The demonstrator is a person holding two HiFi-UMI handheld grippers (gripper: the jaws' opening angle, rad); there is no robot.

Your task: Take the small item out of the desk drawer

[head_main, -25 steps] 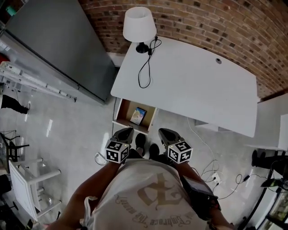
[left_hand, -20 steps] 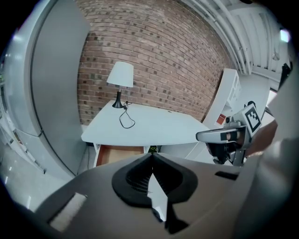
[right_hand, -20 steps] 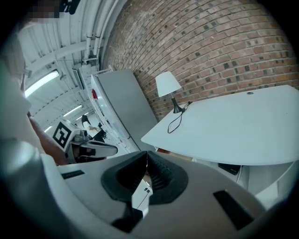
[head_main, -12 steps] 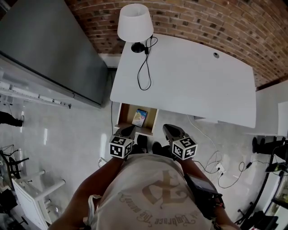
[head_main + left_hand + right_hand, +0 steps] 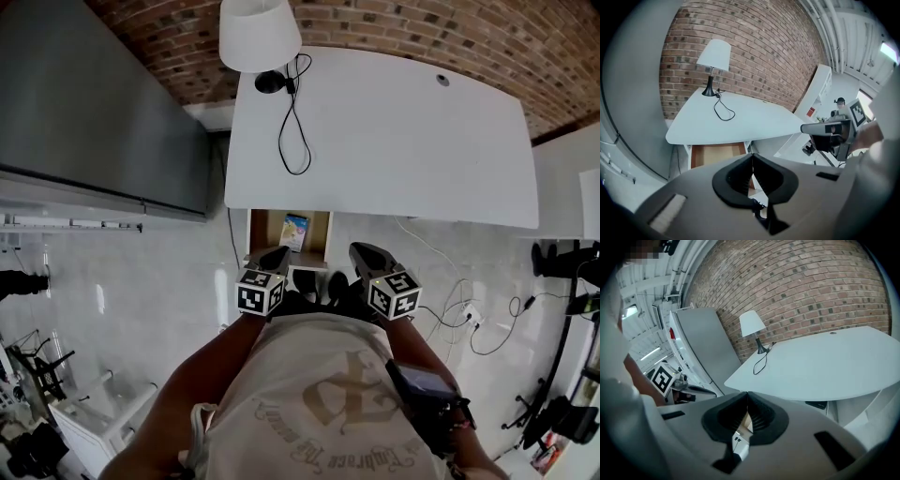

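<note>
Under the white desk's (image 5: 394, 131) left end, the drawer (image 5: 265, 231) stands pulled out, with the small item (image 5: 294, 230) lying inside. On its near side hover the left gripper (image 5: 273, 259) and the right gripper (image 5: 362, 255), each with its fingers pressed together on nothing.

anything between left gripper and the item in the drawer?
Only bare floor of the drawer. Head view: the left gripper shows at the open drawer's front edge, the small item beyond it, untouched.

Desk (image 5: 403, 141) bears 1 lamp (image 5: 259, 36) (corded).
</note>
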